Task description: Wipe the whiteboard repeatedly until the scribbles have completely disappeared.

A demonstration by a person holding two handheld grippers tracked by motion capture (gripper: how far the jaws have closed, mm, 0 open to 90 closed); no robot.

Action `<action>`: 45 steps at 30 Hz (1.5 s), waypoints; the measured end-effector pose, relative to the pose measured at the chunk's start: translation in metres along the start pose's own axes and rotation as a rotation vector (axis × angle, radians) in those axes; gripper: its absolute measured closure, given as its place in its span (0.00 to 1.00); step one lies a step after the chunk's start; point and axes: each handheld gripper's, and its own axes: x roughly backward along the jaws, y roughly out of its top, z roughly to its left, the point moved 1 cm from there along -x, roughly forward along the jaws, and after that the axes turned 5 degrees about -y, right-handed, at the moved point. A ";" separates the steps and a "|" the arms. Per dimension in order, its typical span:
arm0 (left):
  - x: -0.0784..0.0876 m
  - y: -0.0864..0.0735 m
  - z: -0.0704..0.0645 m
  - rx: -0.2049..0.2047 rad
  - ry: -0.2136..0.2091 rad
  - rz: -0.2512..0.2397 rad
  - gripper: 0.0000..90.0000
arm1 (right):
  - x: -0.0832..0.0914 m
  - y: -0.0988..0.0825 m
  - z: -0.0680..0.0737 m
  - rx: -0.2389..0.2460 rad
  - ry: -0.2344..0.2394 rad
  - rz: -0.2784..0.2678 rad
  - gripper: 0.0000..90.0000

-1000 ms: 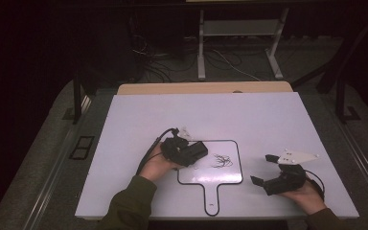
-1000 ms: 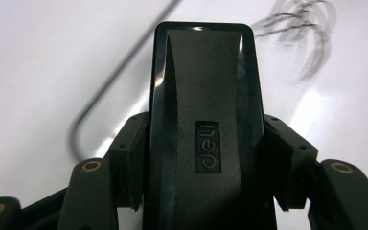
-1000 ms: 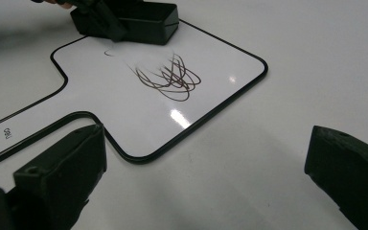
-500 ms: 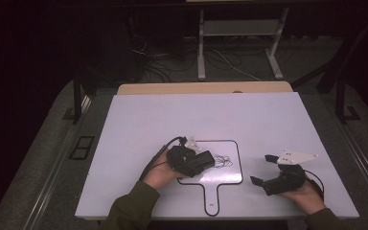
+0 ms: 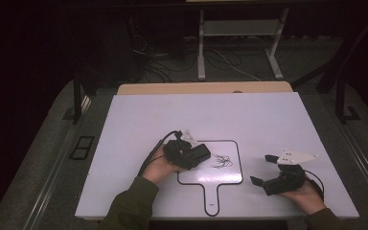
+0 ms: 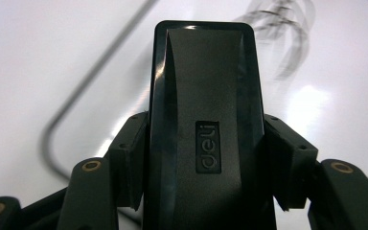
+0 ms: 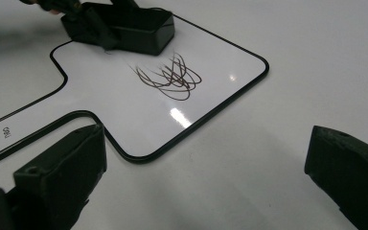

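Note:
A small whiteboard [image 5: 211, 142] with a black rim and a handle lies flat on the white table. A dark scribble [image 5: 222, 161] marks its middle. My left gripper [image 5: 191, 155] is shut on a black eraser [image 5: 202, 152] that rests on the board's left part, just left of the scribble. In the left gripper view the eraser [image 6: 203, 96], marked "deli", is clamped between the jaws of the left gripper [image 6: 206, 163]. My right gripper [image 5: 261, 168] rests open on the table right of the board, with nothing between its jaws. The right gripper view shows the scribble [image 7: 170, 76] and the eraser [image 7: 129, 26] beyond it.
The white tabletop [image 5: 220, 115] stretches bare behind and to both sides of the board. A wooden strip [image 5: 206, 88] runs along its far edge. Metal stand legs [image 5: 201, 48] and cables lie on the dark floor beyond.
My left gripper slid the eraser to the right onto the board toward the scribble. The scribble looks smaller on its left side than a second ago. The right gripper kept still.

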 end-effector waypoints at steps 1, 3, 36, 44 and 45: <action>-0.002 0.001 -0.005 -0.011 -0.015 0.000 0.44 | 0.000 0.000 0.000 0.000 -0.001 0.001 0.00; -0.004 0.003 -0.013 -0.043 -0.022 0.012 0.44 | 0.000 0.000 0.000 0.000 -0.002 0.002 0.00; -0.005 0.010 0.021 0.026 0.014 -0.008 0.44 | 0.000 0.000 0.001 0.001 0.000 0.003 0.00; -0.017 0.024 0.000 -0.040 -0.028 0.010 0.44 | 0.000 0.000 0.000 0.001 -0.001 0.001 0.00; -0.018 0.025 0.003 -0.030 -0.014 0.005 0.44 | 0.000 0.000 0.000 0.001 -0.001 0.000 0.00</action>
